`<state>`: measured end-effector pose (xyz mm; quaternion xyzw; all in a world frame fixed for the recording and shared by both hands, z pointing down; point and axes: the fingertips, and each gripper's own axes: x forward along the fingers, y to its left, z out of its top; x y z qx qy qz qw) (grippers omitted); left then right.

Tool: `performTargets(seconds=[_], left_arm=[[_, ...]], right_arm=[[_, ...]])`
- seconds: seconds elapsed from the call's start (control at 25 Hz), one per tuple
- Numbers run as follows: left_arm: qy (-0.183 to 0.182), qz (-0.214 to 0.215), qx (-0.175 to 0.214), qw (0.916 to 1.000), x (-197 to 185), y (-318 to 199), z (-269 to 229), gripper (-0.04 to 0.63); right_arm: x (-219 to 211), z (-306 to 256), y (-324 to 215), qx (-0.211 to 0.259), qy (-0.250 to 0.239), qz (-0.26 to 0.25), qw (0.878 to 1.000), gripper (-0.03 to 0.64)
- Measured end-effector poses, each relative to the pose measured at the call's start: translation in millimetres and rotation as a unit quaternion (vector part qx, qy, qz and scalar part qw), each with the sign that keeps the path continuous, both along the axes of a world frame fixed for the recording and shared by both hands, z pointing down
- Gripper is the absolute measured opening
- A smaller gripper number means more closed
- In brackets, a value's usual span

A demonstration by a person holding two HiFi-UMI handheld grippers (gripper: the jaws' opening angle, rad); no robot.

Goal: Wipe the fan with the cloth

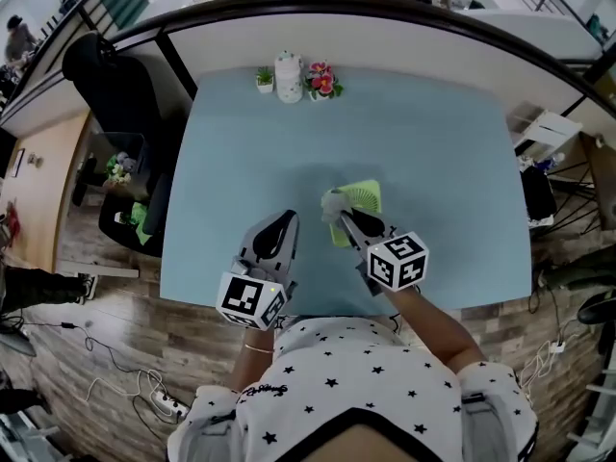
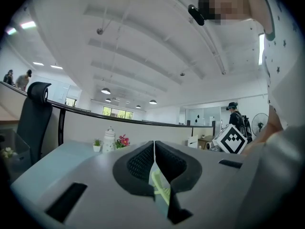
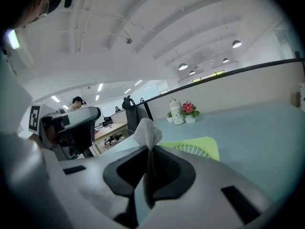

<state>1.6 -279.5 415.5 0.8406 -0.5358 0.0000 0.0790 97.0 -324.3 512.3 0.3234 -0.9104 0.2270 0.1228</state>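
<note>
A lime-green fan (image 1: 364,197) lies flat on the light blue table (image 1: 433,162), a little right of centre. My right gripper (image 1: 339,210) is at the fan's near left edge, shut on a grey cloth (image 1: 332,202). In the right gripper view the cloth (image 3: 145,132) sticks up from between the jaws of that gripper (image 3: 148,149), with the fan (image 3: 195,147) just beyond. My left gripper (image 1: 287,221) hovers to the left of the fan, apart from it. In its own view the left gripper (image 2: 154,144) is shut, with a pale green sliver low in the gap.
A white jar (image 1: 288,77), a small potted plant (image 1: 264,78) and pink flowers (image 1: 321,80) stand at the table's far edge against a low partition. A black office chair (image 1: 115,94) stands off the table's left side. The near table edge runs just below both grippers.
</note>
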Motion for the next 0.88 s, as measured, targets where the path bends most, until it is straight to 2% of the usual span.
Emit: performTargets(seconds=[0.32,0.6,0.88], left_arm=[[0.005,-0.007,-0.011,0.9999,-14,-15,16,0.032],[0.005,0.001,-0.012,0.9999,-16,-21,22,0.032],[0.008,0.017,-0.024,0.9995,-8,-23,32,0.032]], right_arm=[[-9,24,-14,-0.009,0.027,-0.004,1.000,0.032],[-9,32,-19,-0.015,0.031,0.002,0.999,0.032],[12,33,-28,-0.020,0.030,0.031,0.999,0.032]])
